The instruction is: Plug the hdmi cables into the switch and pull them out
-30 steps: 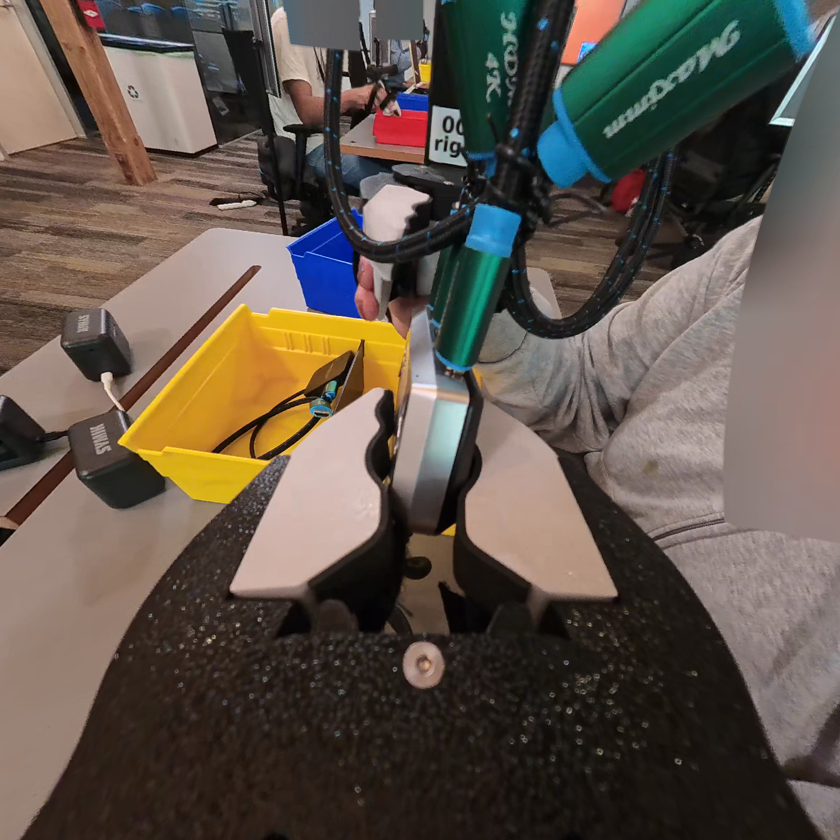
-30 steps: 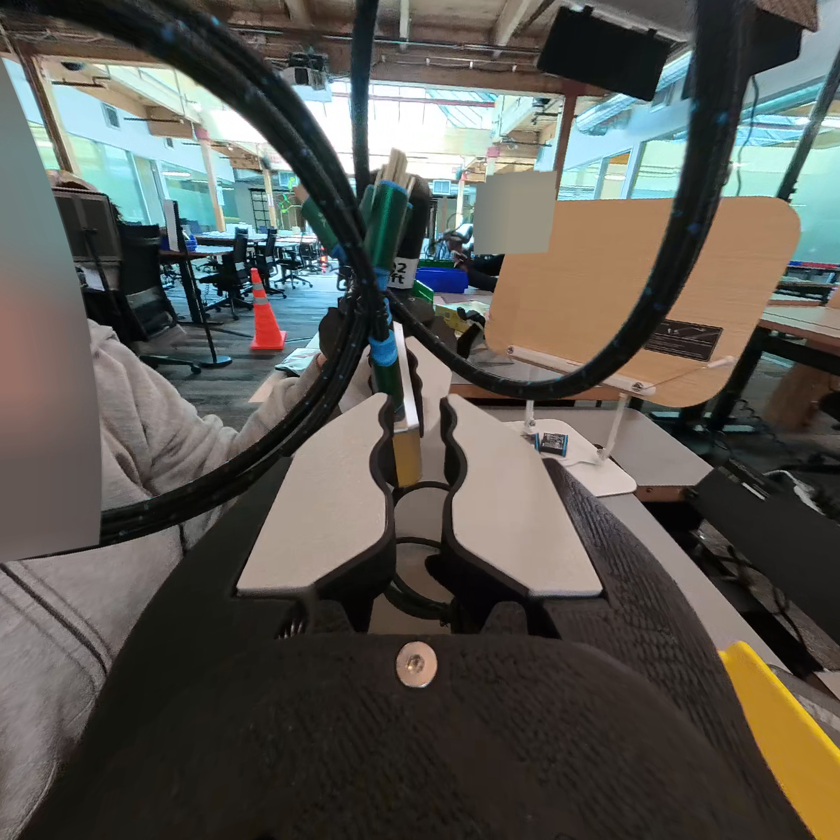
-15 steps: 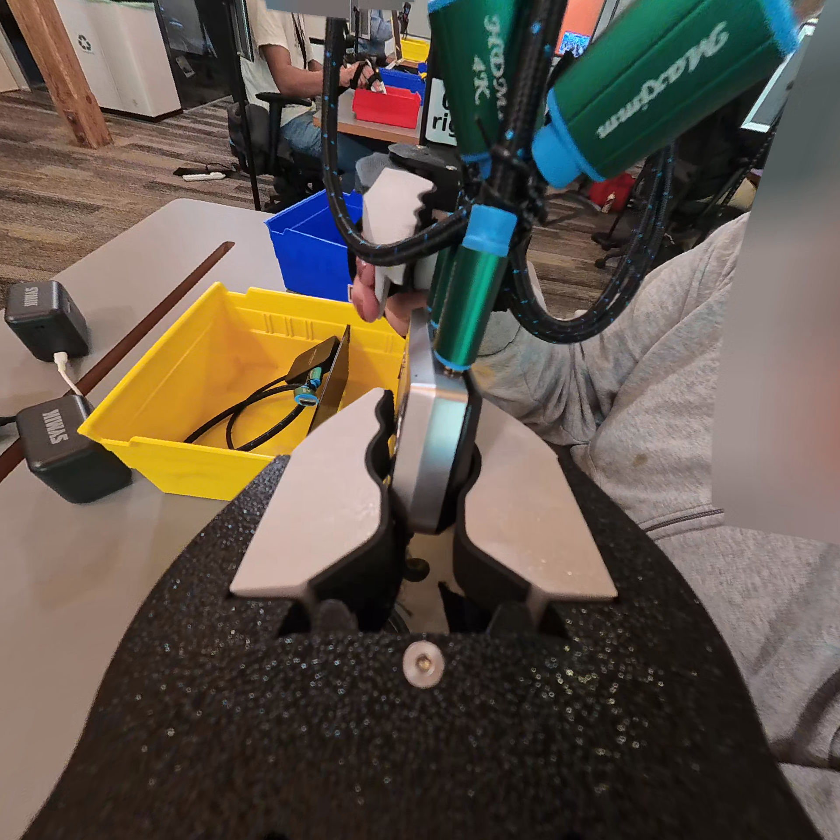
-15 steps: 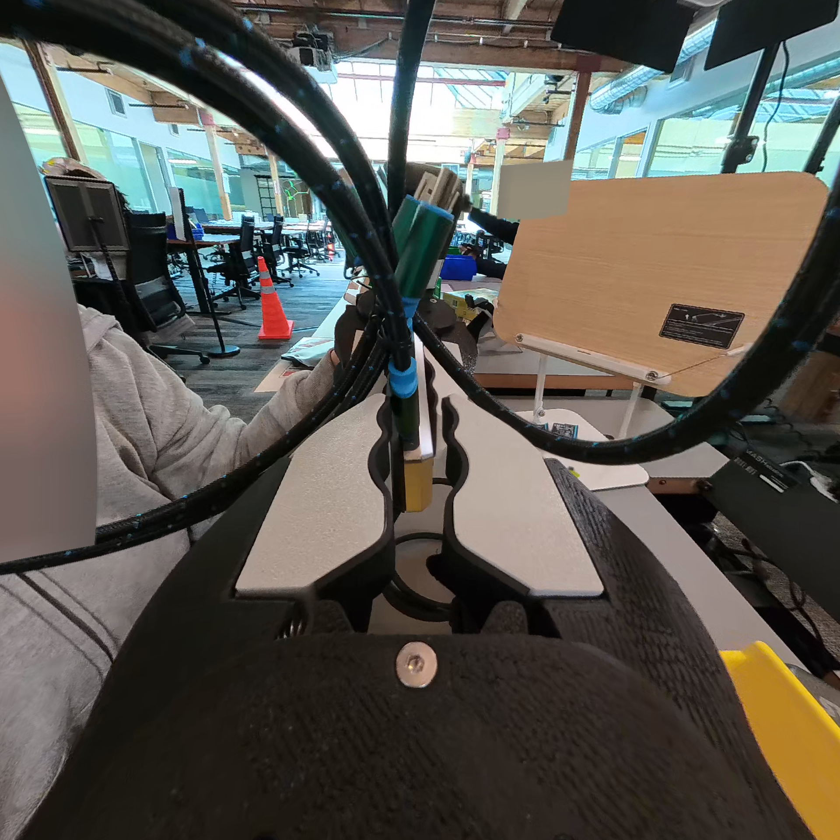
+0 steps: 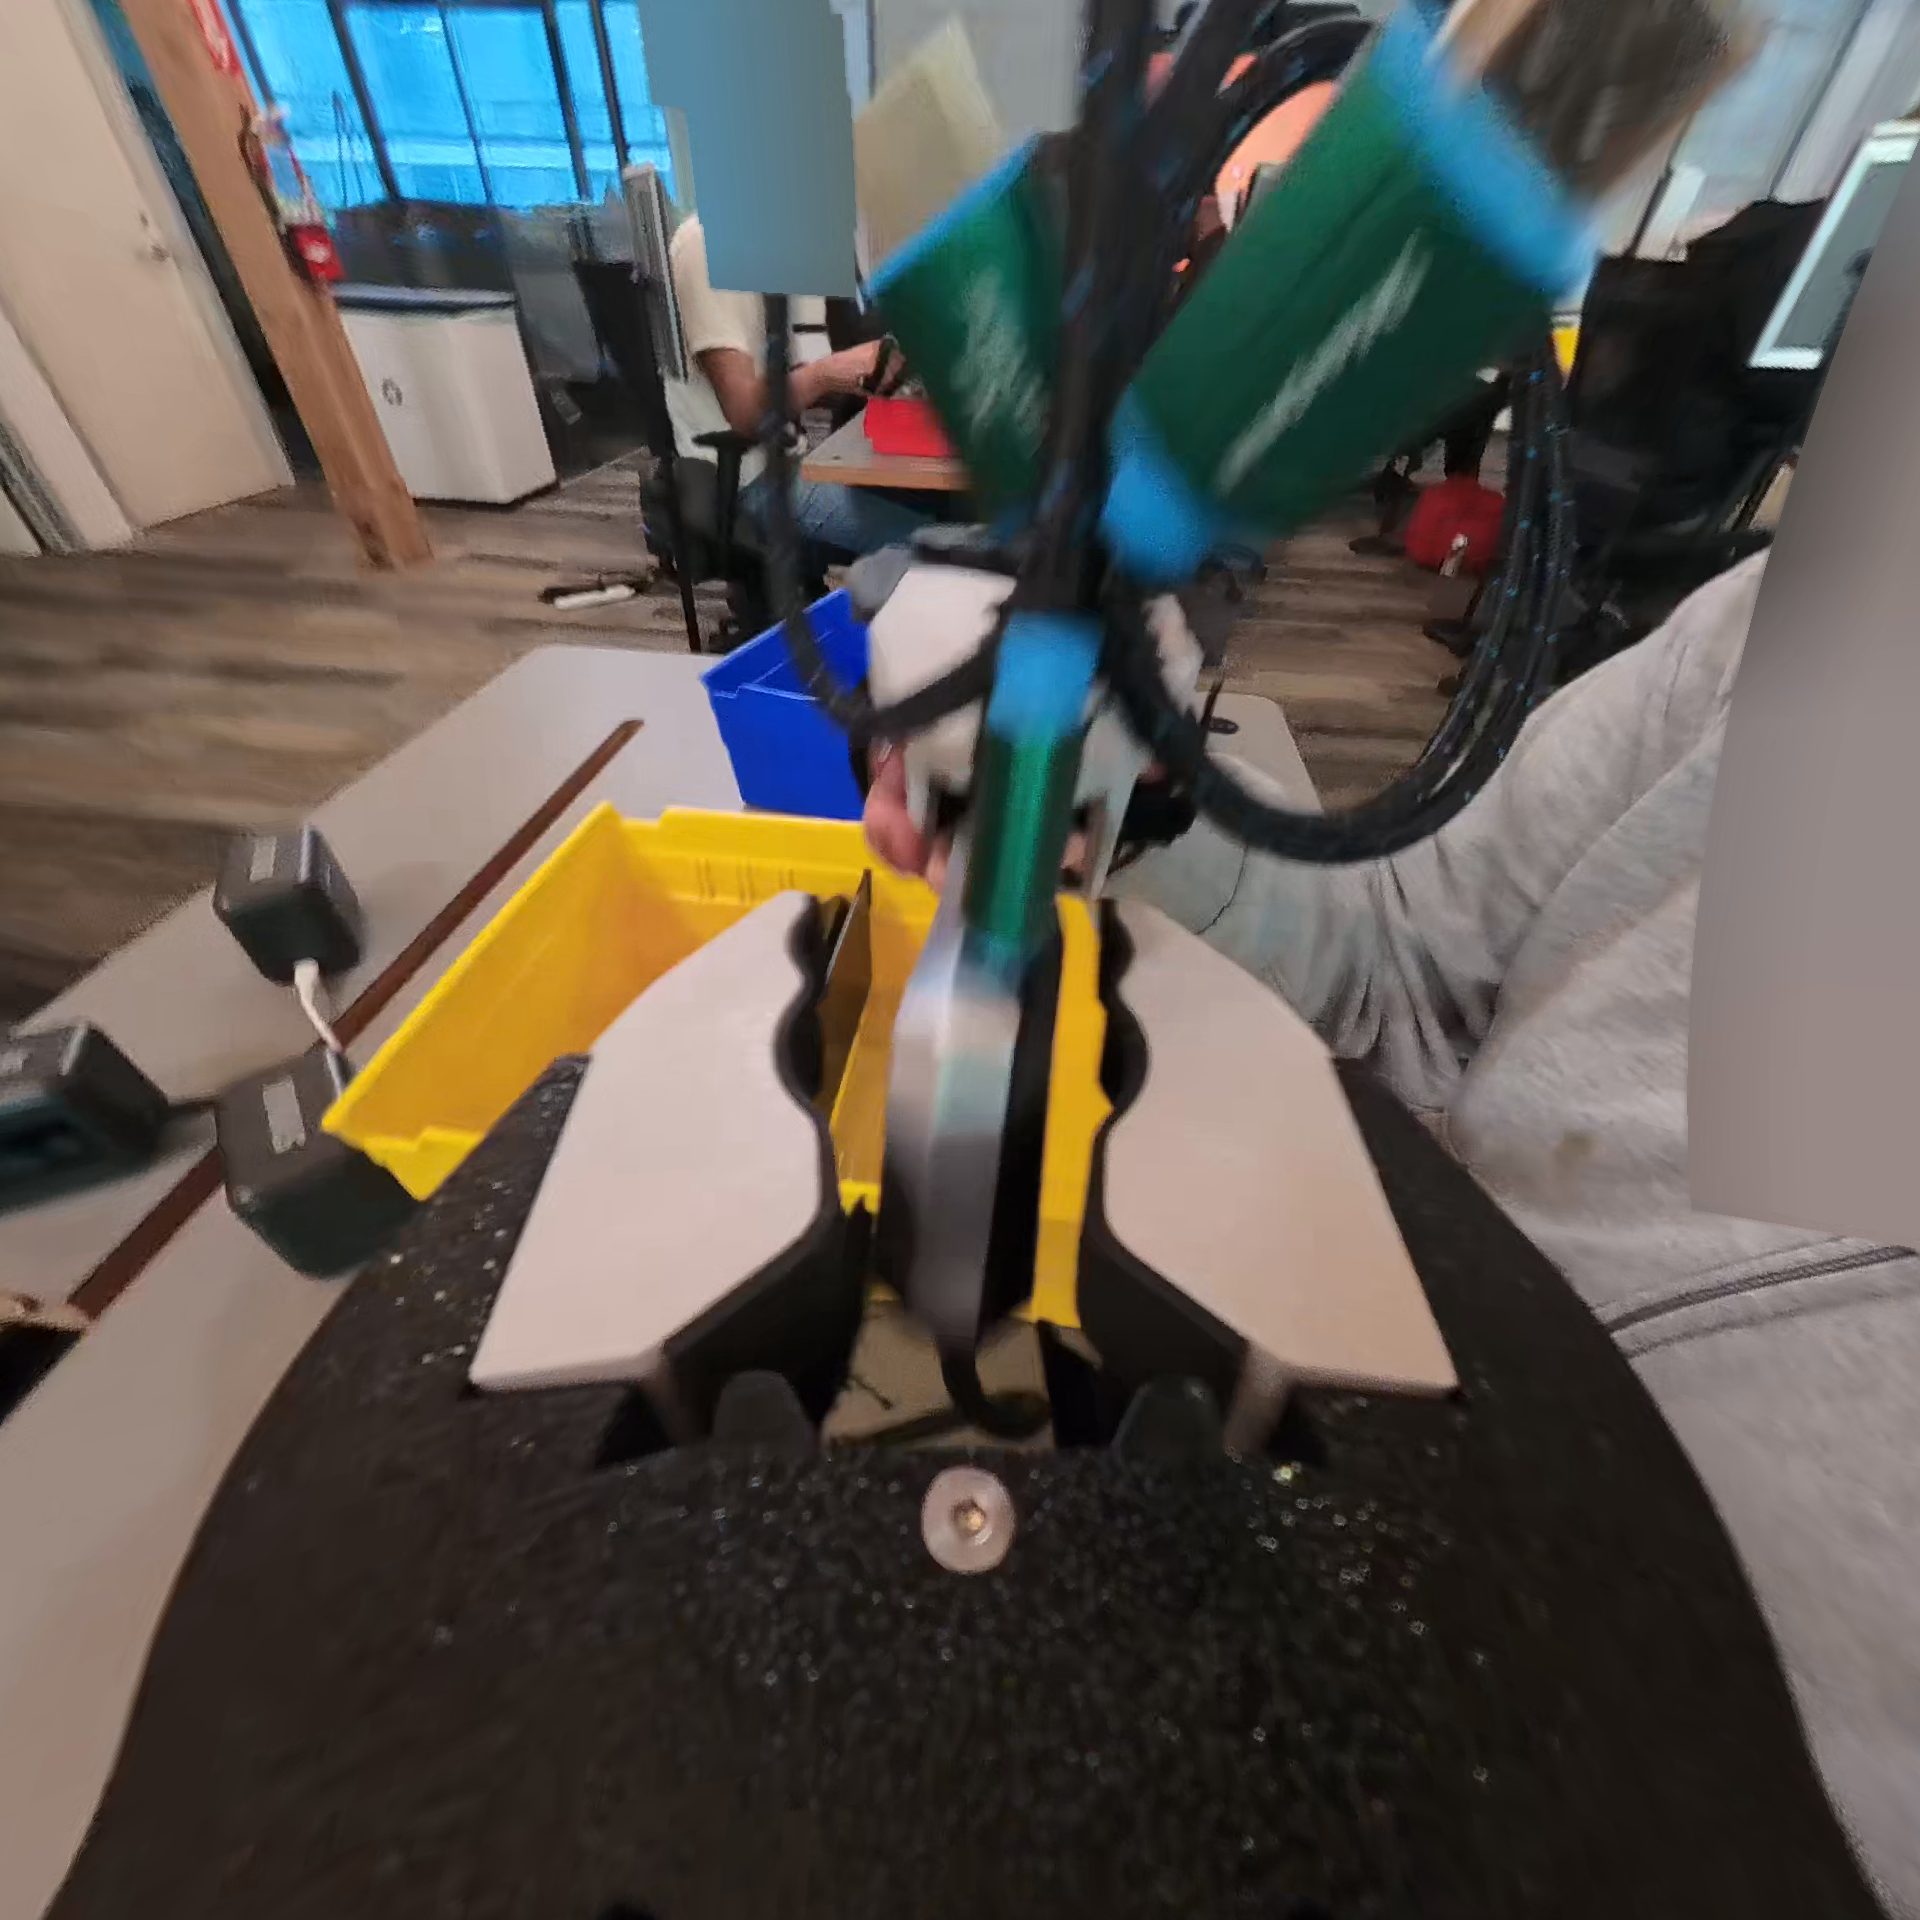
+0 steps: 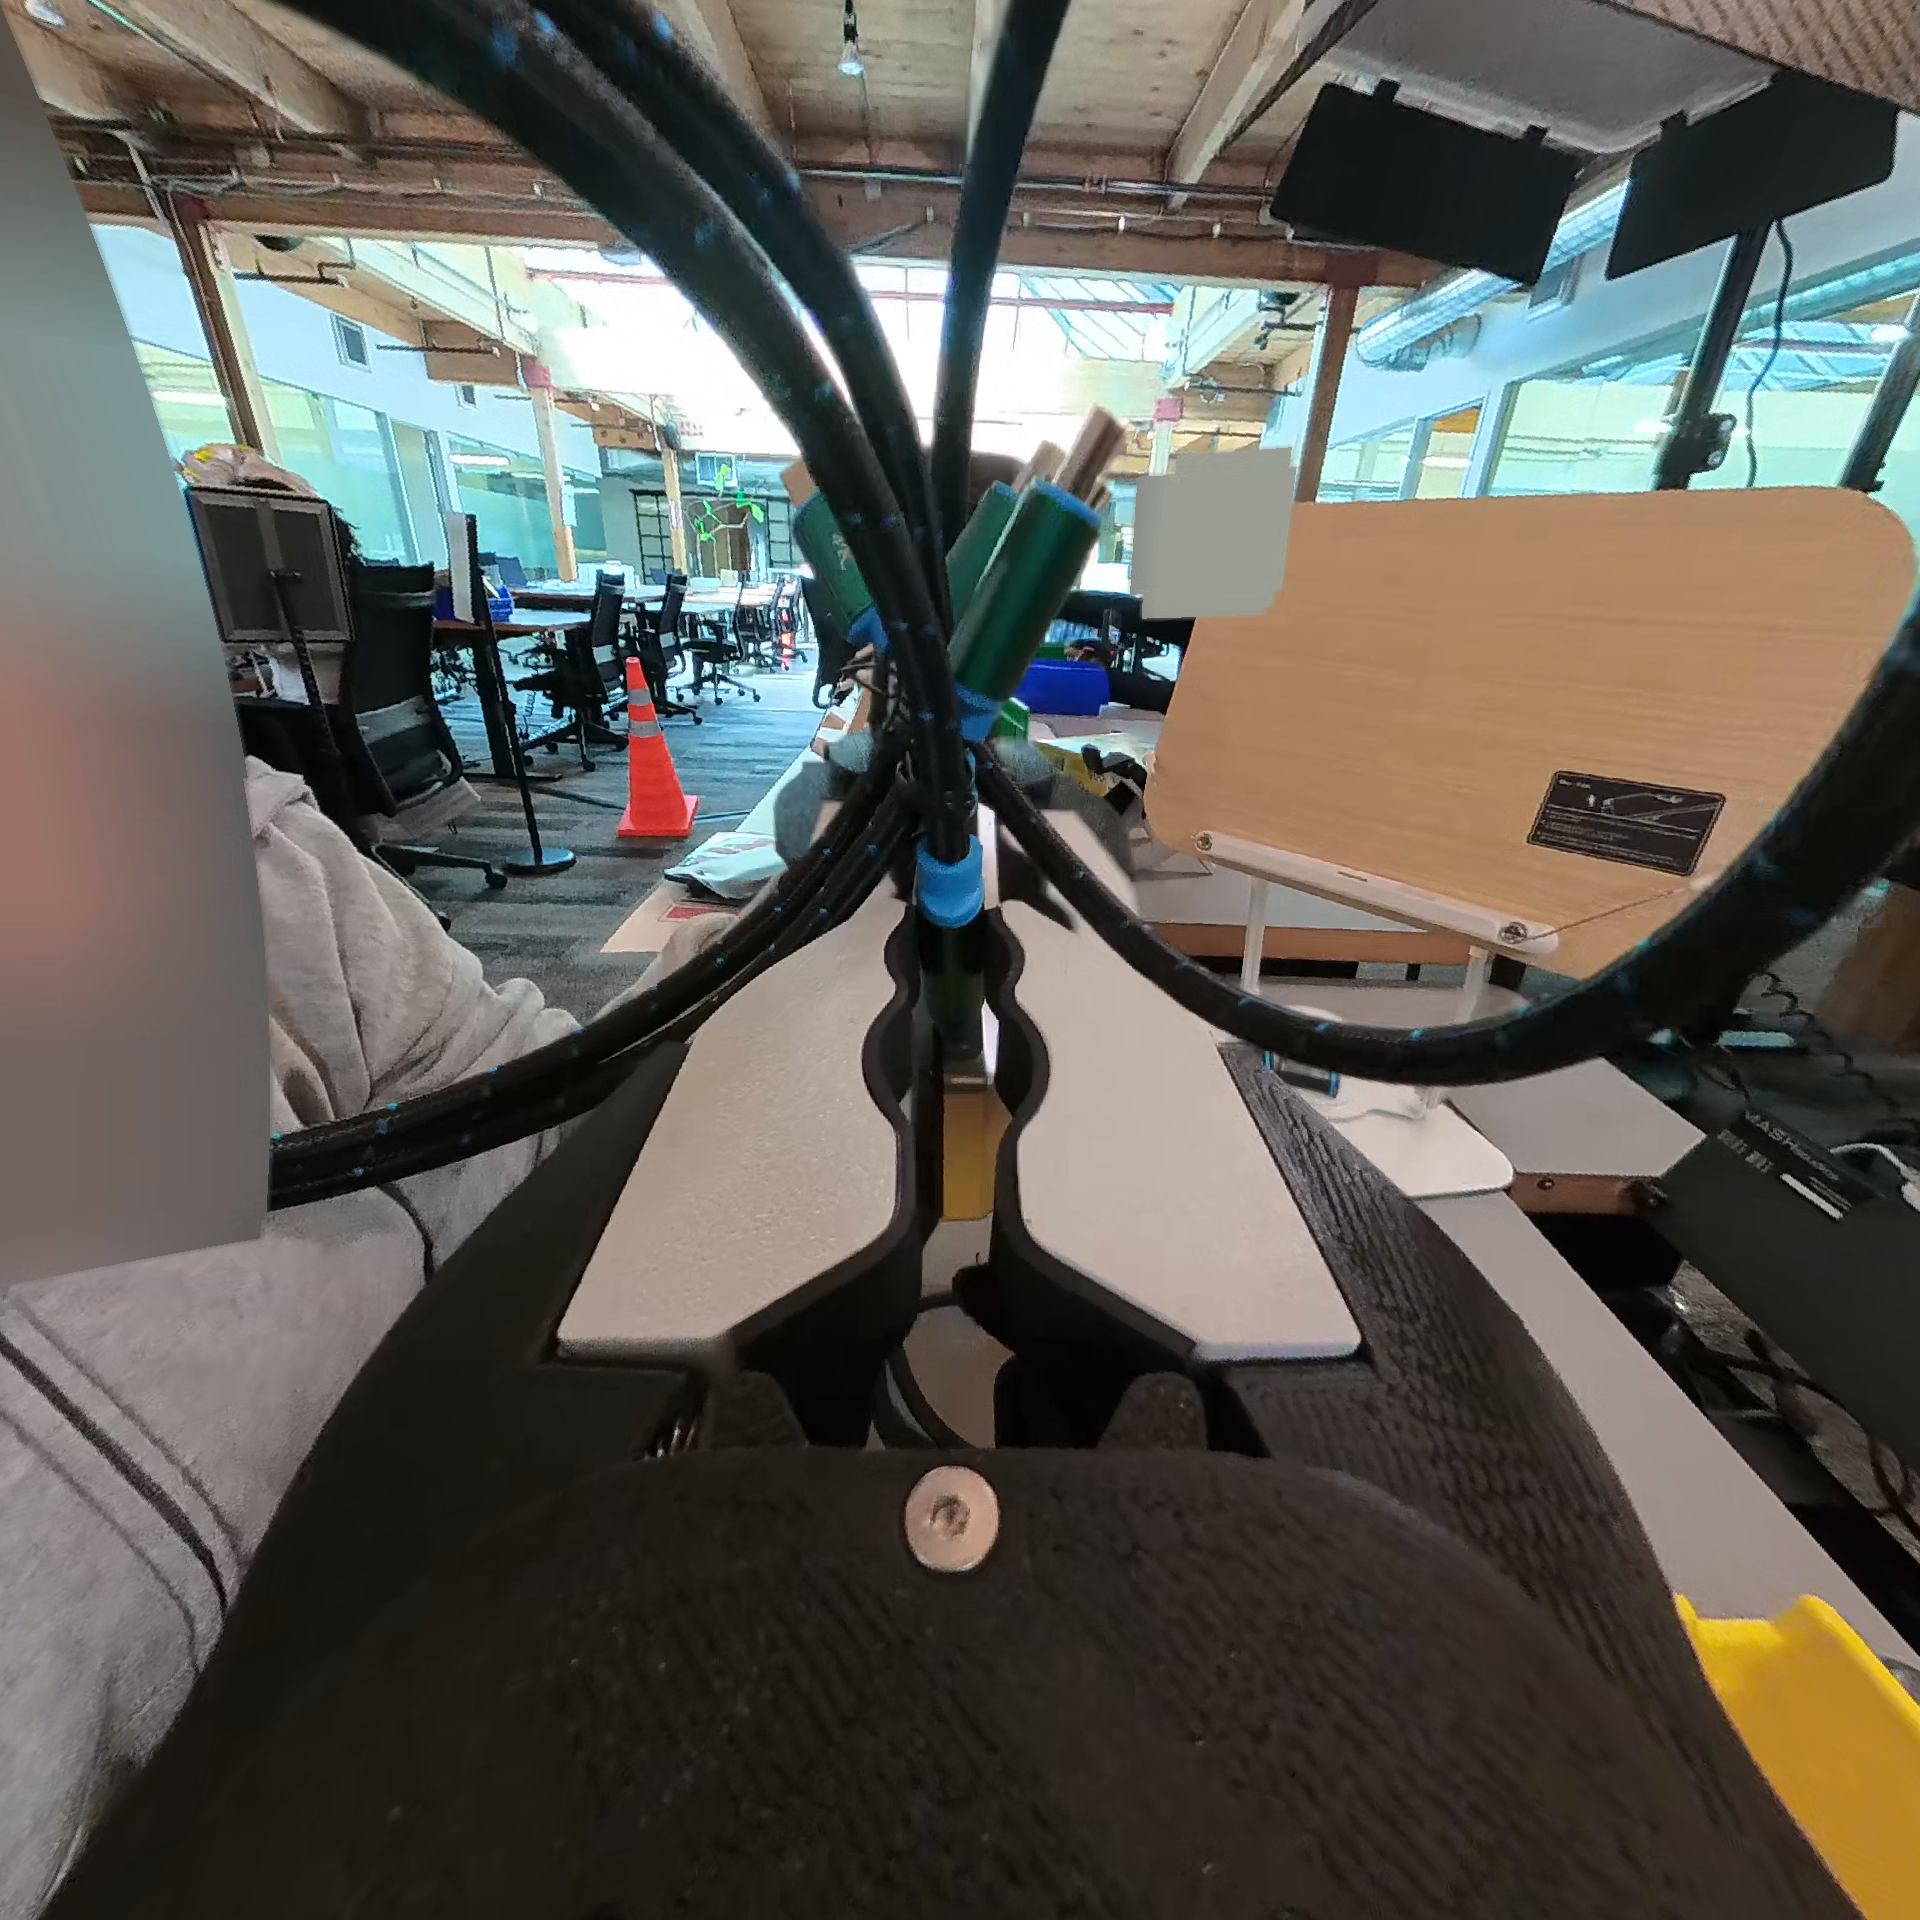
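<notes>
- Jaws of the left gripper (image 5: 961,997) stand apart around a grey adapter (image 5: 951,1122), with gaps on both sides; earlier they clamped it.
- Jaws of the right gripper (image 6: 951,997) are pressed on one green plug (image 6: 954,977) seated in that adapter, and are narrower than before.
- Three more green plugs (image 6: 1023,597) fan out above, on black braided cables (image 6: 1299,1023).
- One yellow bin (image 5: 582,997) and one blue bin (image 5: 784,712) sit on the table (image 5: 488,758), with three black chargers (image 5: 286,899) at its left.
</notes>
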The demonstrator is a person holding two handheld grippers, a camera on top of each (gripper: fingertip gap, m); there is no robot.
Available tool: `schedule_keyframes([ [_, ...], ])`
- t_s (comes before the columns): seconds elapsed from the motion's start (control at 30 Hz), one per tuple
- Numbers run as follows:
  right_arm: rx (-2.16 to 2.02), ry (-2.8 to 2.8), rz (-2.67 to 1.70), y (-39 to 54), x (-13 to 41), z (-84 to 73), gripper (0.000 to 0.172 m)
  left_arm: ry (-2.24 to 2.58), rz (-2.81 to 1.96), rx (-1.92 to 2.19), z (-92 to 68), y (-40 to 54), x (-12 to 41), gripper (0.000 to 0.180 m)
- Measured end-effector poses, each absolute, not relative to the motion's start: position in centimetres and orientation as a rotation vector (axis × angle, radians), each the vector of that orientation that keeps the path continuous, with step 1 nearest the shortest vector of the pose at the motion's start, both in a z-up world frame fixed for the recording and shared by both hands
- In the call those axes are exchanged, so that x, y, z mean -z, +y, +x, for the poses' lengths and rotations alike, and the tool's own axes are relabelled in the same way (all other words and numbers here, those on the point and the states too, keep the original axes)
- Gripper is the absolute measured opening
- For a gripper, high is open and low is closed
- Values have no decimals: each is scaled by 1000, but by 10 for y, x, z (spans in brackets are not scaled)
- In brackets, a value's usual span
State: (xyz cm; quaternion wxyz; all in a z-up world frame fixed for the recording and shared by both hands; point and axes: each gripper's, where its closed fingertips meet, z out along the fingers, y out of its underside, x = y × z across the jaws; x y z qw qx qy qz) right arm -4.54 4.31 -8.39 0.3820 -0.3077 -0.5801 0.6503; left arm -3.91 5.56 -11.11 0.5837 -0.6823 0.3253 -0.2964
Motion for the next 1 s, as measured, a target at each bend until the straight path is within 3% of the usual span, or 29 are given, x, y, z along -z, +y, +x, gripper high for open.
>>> schedule_keyframes([
  [0.13,-1710,-1457,-769,35,83,-51,10,816,-1731,538,-36,64,136,46],
  [0.33,-1716,-1415,-756,41,77,-47,10,788,-1606,687,-24,65,120,37],
  [0.57,-1589,-1448,-736,47,77,-39,10,780,-1683,580,-18,69,126,36],
  [0.83,-1971,-1360,-829,34,59,-34,10,803,-1607,736,-7,55,113,35],
  [1.0,-1604,-1371,-817,43,64,-41,10,765,-1648,768,-11,60,118,35],
])
